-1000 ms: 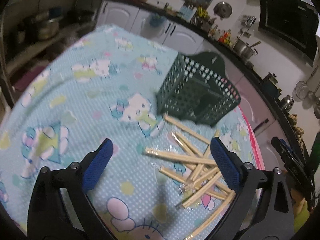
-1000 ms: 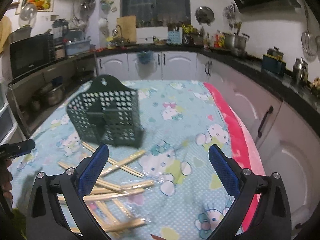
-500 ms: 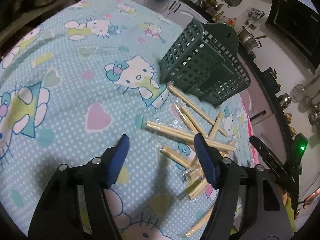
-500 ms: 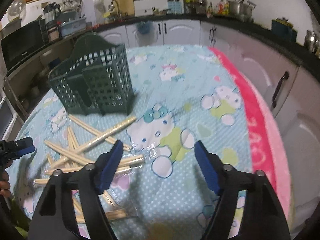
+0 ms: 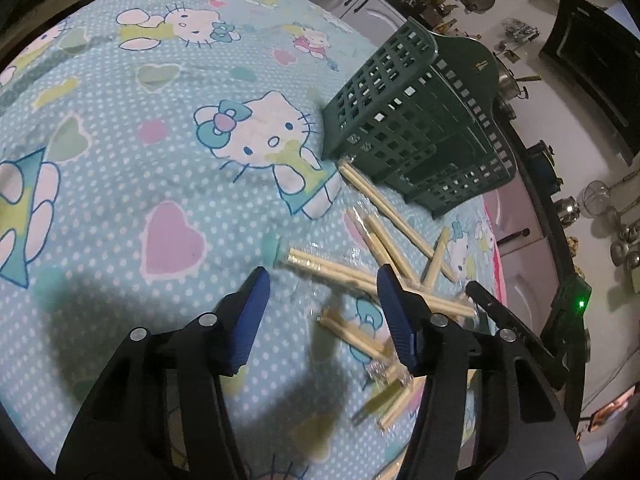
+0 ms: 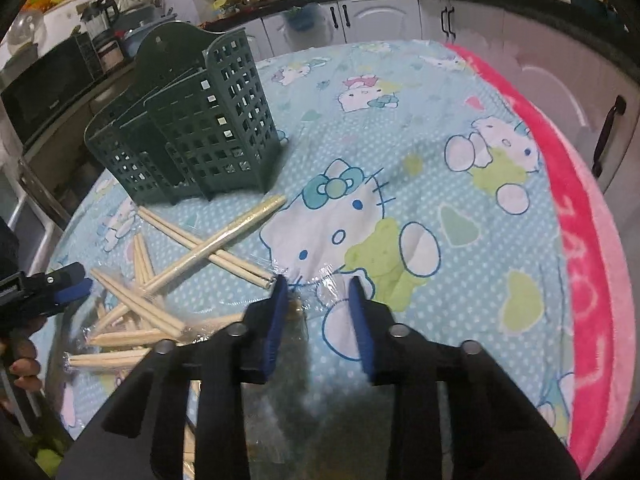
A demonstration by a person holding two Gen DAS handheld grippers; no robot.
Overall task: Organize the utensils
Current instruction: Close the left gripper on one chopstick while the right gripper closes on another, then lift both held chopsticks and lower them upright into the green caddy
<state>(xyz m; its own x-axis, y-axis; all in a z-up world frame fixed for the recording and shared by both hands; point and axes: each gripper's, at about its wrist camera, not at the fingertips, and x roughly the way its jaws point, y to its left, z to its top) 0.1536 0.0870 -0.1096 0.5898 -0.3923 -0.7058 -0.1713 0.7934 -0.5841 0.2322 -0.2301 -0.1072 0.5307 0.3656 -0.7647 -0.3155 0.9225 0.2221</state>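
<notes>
Mostly bare cloth lies right of one green caddy (image 6: pixel 192 136) and piled wrapped chopsticks (image 6: pixel 224 236), while left gripper (image 5: pixel 324 292) and right gripper (image 6: pixel 318 292), both closing, stand apart, gripping nothing.

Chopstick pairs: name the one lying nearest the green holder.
The wrapped pair whose end touches the green holder at its base corner; the other pairs lie farther off.

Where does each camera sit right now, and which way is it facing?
Left wrist: on the left claw, angled down at the chopsticks and green holder; the right claw shows at right.
Right wrist: on the right claw, angled down at the tablecloth; the left claw and fingers show at left.
Shared: holder, chopsticks, tablecloth.
</notes>
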